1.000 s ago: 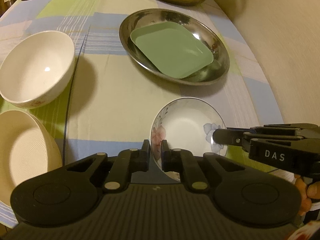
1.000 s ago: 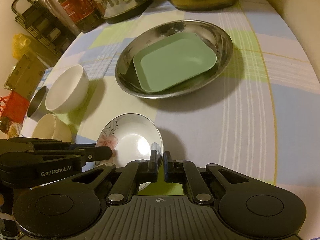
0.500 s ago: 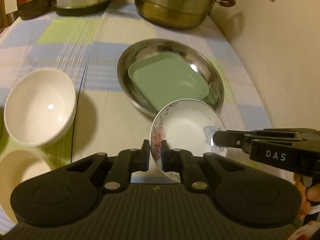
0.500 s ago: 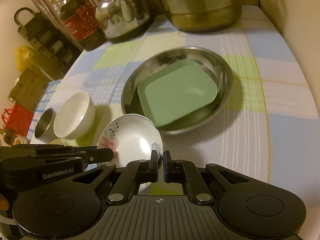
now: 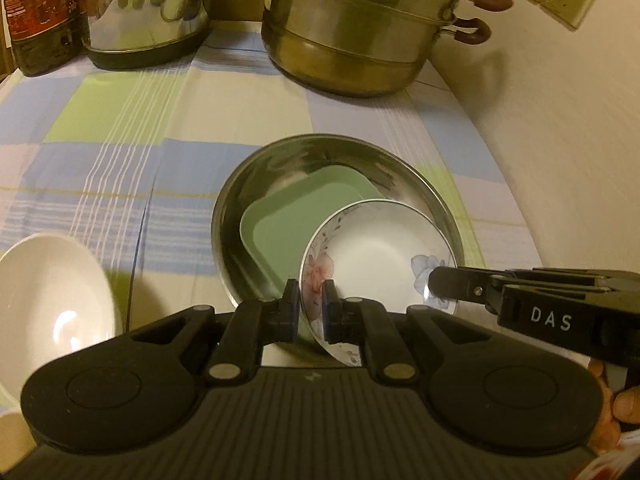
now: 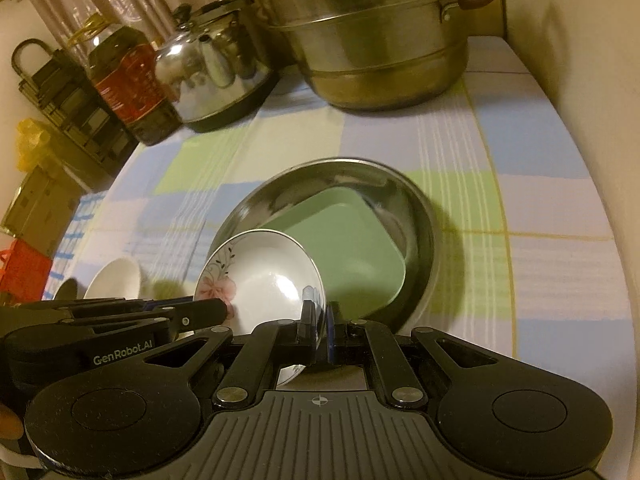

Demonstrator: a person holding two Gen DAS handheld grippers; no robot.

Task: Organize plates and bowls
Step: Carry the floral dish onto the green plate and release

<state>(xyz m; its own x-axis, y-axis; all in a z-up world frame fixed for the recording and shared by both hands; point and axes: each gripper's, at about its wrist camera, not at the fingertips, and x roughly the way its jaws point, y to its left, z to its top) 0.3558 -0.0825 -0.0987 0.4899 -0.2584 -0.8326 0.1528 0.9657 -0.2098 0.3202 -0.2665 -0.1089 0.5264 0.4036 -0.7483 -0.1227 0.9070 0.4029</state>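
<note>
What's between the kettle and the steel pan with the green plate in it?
Only bare checked tablecloth between the kettle and the steel pan; the right wrist view shows it best.

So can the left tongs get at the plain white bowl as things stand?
Probably not yet: the left tongs are shut on the floral dish, shared with the right tongs. The white bowl itself sits unobstructed beside them.

Steamer pot (image 5: 360,28) probably behind open cloth (image 5: 192,120).
</note>
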